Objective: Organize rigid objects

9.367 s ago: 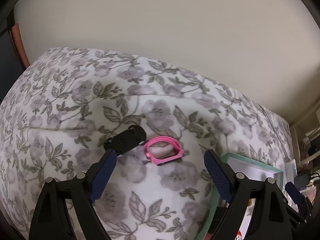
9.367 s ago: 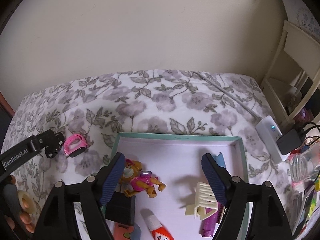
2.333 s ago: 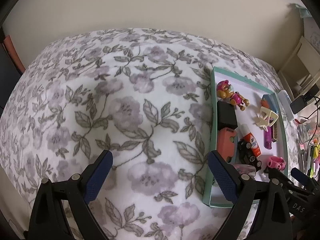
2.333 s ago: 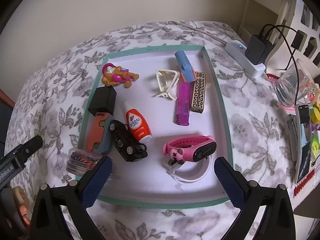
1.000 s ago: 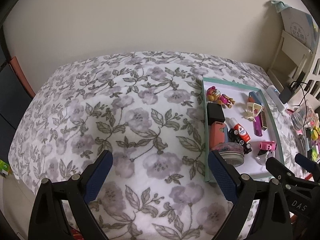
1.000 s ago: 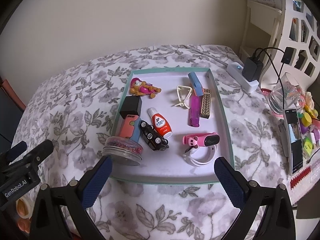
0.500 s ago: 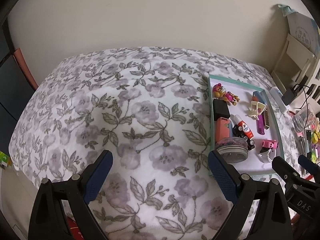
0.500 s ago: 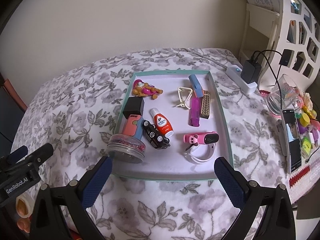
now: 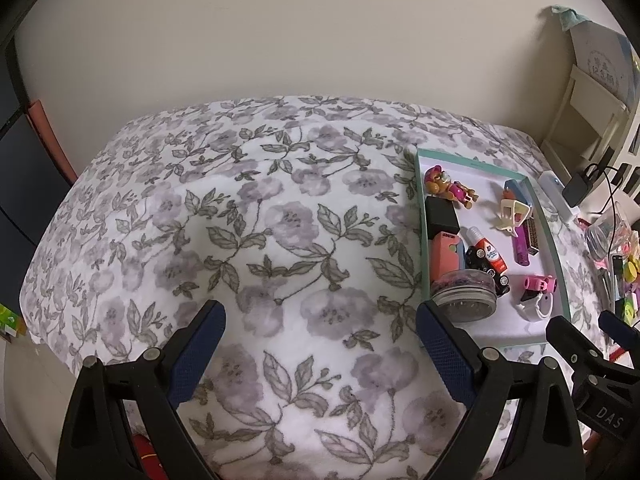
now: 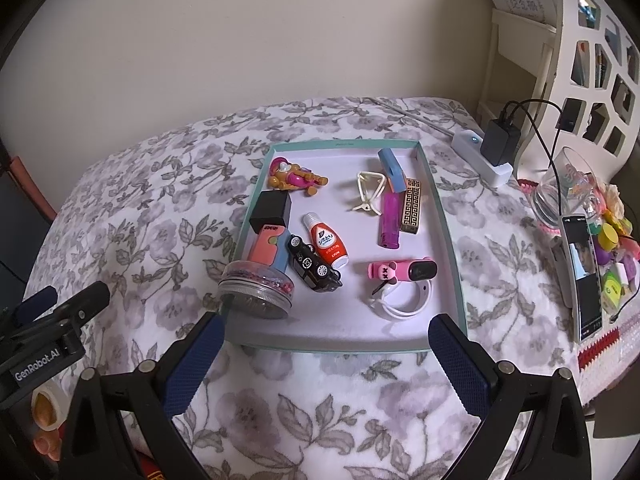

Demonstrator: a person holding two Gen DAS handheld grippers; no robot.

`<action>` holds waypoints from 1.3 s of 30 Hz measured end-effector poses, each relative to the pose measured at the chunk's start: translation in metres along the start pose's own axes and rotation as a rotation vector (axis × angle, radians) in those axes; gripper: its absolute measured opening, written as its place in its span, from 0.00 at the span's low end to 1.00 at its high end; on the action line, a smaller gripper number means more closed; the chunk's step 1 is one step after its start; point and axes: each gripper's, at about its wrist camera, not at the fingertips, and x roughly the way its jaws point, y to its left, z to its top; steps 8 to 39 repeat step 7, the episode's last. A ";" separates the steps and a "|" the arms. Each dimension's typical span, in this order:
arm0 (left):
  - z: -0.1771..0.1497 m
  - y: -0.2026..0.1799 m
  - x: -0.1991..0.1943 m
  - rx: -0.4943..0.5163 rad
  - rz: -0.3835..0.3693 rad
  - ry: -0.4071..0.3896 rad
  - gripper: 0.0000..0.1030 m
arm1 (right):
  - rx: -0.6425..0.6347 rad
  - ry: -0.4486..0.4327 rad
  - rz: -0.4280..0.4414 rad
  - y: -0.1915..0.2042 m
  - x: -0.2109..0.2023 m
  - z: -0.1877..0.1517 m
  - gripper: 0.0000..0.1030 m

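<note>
A teal-rimmed tray (image 10: 448,240) (image 9: 551,236) lies on the floral blanket and holds several small items. Among them are a pink watch (image 10: 402,271) (image 9: 540,283), a black toy car (image 10: 314,266) (image 9: 486,266), a red-and-white bottle (image 10: 326,246), a toy dog figure (image 10: 294,176) (image 9: 448,188), a black box (image 10: 270,208), a purple lighter (image 10: 389,220) and a clear lidded jar (image 10: 256,290) (image 9: 464,300) perched on the tray's near left corner. My right gripper (image 10: 326,358) hangs open in front of the tray's near edge, holding nothing. My left gripper (image 9: 320,346) is open over bare blanket left of the tray.
Right of the tray lie a white power strip with a black charger (image 10: 494,148), a glass (image 10: 566,192), a phone (image 10: 584,276) and small colourful items (image 10: 612,248). A white shelf (image 10: 516,56) stands by the wall. A hand (image 10: 44,420) shows at the lower left.
Both grippers have pulled back and risen from the tray, so more of the bed shows. The watch and toy car, on the blanket at first, now lie in the tray.
</note>
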 end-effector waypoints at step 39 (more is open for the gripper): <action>0.000 0.002 -0.002 -0.006 -0.012 -0.015 0.93 | -0.001 0.000 0.002 0.000 0.000 -0.001 1.00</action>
